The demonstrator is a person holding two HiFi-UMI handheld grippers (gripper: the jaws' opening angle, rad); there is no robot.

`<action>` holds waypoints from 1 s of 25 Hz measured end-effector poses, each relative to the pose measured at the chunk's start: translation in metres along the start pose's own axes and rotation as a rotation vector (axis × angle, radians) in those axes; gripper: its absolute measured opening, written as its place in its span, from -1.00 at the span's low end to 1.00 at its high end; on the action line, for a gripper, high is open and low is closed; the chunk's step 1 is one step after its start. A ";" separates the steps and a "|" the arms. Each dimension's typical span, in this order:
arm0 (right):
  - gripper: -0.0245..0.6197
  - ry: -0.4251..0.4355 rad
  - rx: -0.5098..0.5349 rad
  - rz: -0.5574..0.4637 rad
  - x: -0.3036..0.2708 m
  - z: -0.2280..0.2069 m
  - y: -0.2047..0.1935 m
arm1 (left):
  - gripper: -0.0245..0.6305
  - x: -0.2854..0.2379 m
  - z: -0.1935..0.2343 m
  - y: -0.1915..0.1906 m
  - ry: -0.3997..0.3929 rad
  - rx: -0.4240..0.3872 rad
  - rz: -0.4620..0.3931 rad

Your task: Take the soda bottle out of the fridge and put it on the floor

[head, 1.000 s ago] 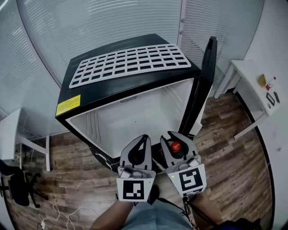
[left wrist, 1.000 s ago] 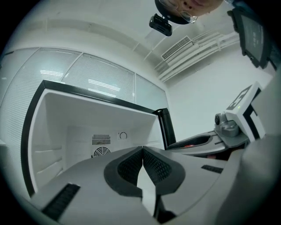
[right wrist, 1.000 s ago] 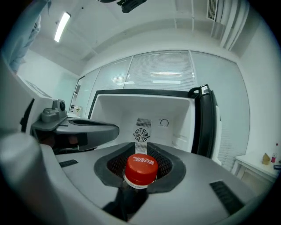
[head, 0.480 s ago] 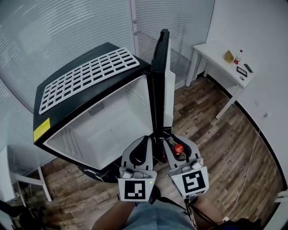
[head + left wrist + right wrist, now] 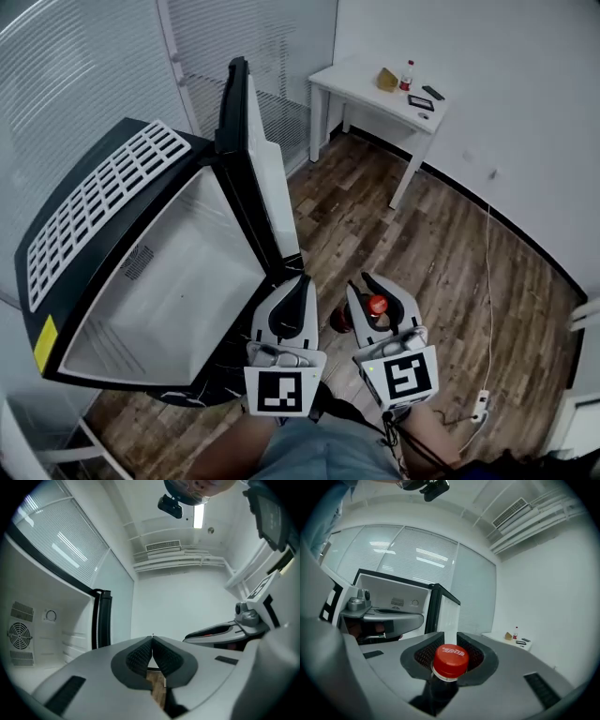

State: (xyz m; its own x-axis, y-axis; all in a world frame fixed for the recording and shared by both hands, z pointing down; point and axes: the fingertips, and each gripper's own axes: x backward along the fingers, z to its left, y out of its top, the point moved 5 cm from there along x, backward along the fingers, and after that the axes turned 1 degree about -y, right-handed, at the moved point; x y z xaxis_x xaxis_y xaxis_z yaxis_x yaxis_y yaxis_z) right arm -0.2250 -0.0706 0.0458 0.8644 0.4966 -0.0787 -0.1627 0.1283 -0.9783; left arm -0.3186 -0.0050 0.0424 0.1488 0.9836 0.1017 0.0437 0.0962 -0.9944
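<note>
A dark soda bottle with a red cap point(image 5: 450, 659) stands upright between the jaws of my right gripper point(image 5: 377, 298), which is shut on its neck; its cap point(image 5: 376, 305) shows red in the head view, above the wooden floor point(image 5: 441, 253). My left gripper point(image 5: 299, 292) hangs just to the left of it, jaws shut with nothing between them point(image 5: 152, 654). The black fridge point(image 5: 141, 272) stands to the left with its white inside bare and its door point(image 5: 248, 159) swung wide open.
A white table point(image 5: 380, 94) with a small bottle and some flat items stands at the back right against the wall. A cable and a power strip point(image 5: 481, 405) lie on the floor at the right. A white table leg point(image 5: 56, 455) shows bottom left.
The view has swung right: the fridge has slid to the left of the picture and more floor shows. Both grippers keep their places, the bottle still held in the right one.
</note>
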 end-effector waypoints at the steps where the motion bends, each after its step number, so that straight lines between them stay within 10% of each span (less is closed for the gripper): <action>1: -0.63 -0.035 -0.004 0.015 0.007 -0.005 -0.002 | -0.87 -0.004 -0.006 -0.002 -0.034 0.013 0.003; 12: -0.63 -0.363 -0.062 0.111 0.108 -0.053 -0.056 | -0.87 -0.018 -0.108 -0.040 -0.351 0.053 0.059; 25: -0.63 -0.533 -0.120 0.155 0.225 -0.103 -0.106 | -0.87 -0.017 -0.231 -0.063 -0.501 0.051 0.129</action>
State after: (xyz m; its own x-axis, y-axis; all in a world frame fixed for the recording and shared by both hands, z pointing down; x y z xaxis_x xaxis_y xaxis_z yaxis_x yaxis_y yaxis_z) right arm 0.0356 -0.0612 0.1125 0.4697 0.8708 -0.1455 -0.1862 -0.0634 -0.9805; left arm -0.0959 -0.0629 0.1098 -0.3417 0.9391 -0.0356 0.0058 -0.0358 -0.9993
